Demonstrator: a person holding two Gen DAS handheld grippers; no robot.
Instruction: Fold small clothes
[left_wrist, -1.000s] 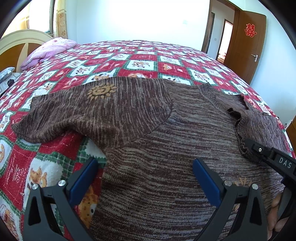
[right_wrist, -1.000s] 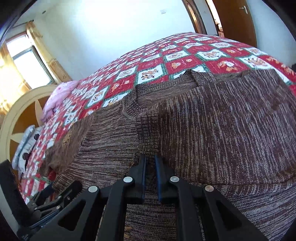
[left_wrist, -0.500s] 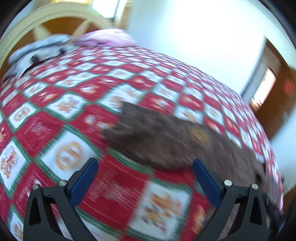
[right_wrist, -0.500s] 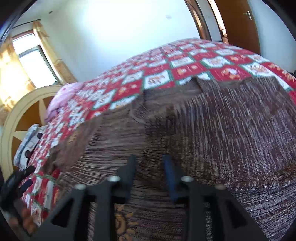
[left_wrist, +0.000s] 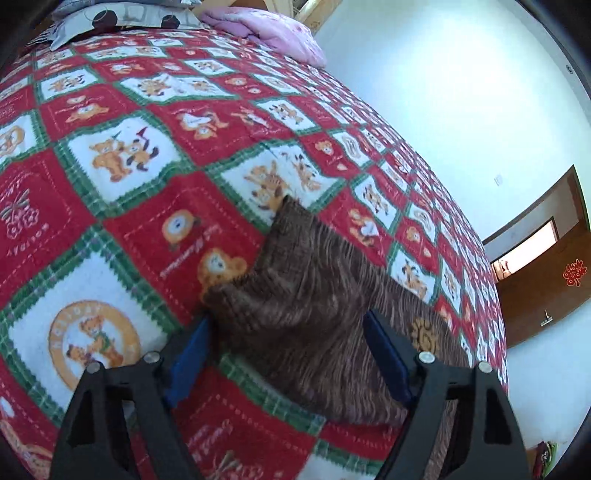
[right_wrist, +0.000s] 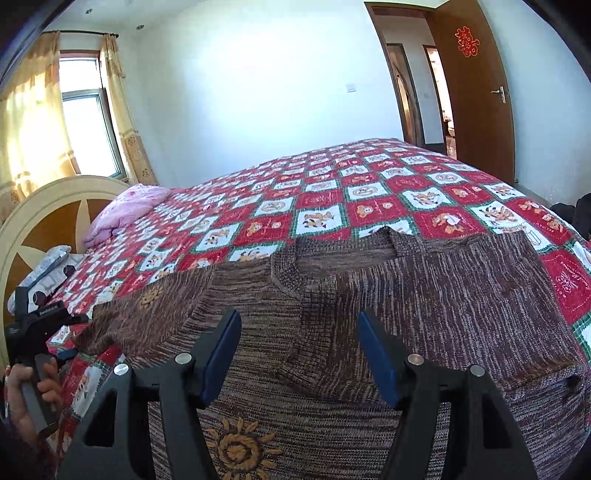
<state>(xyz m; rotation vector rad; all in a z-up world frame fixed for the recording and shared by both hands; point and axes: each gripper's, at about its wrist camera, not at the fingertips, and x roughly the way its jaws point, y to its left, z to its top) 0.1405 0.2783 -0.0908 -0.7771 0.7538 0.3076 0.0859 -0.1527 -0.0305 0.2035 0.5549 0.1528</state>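
- Left tongs (left_wrist: 284, 363) are closing around the end of a sleeve (left_wrist: 295, 295); the cloth lies between the blue pads (left_wrist: 186, 363), which stand apart, with the left pad just beside the cuff and no clear pinch showing.
- Right tongs (right_wrist: 299, 354) are opening, jaws apart, hanging over the sweater (right_wrist: 332, 350) with its knit below the gap; the pads (right_wrist: 221, 354) press on nothing.
- Sweater: a brown marled knit spread flat on the bed near its close edge, neck (right_wrist: 291, 273) pointing away from the right tongs.
- Its right sleeve (right_wrist: 461, 295) is folded in over the body; the left sleeve reaches out from the body toward the headboard side.
- Orange sun patches sit on the sweater: one (right_wrist: 236, 450) below the right tongs, one (left_wrist: 423, 332) on the left sleeve just past the left tongs.
- Quilt (right_wrist: 369, 199) under the sweater is red, white and green checks with bear pictures.
- Beyond the sweater, at the headboard (right_wrist: 40, 206), lie a pink blanket (right_wrist: 125, 210) and a grey patterned pillow (right_wrist: 48, 266).
- A hand (right_wrist: 26, 391) left of the sweater grips the left tongs' handle.
- Past the bed, behind the sweater, an open brown door (right_wrist: 476, 92) bears a red paper ornament (right_wrist: 466, 40).
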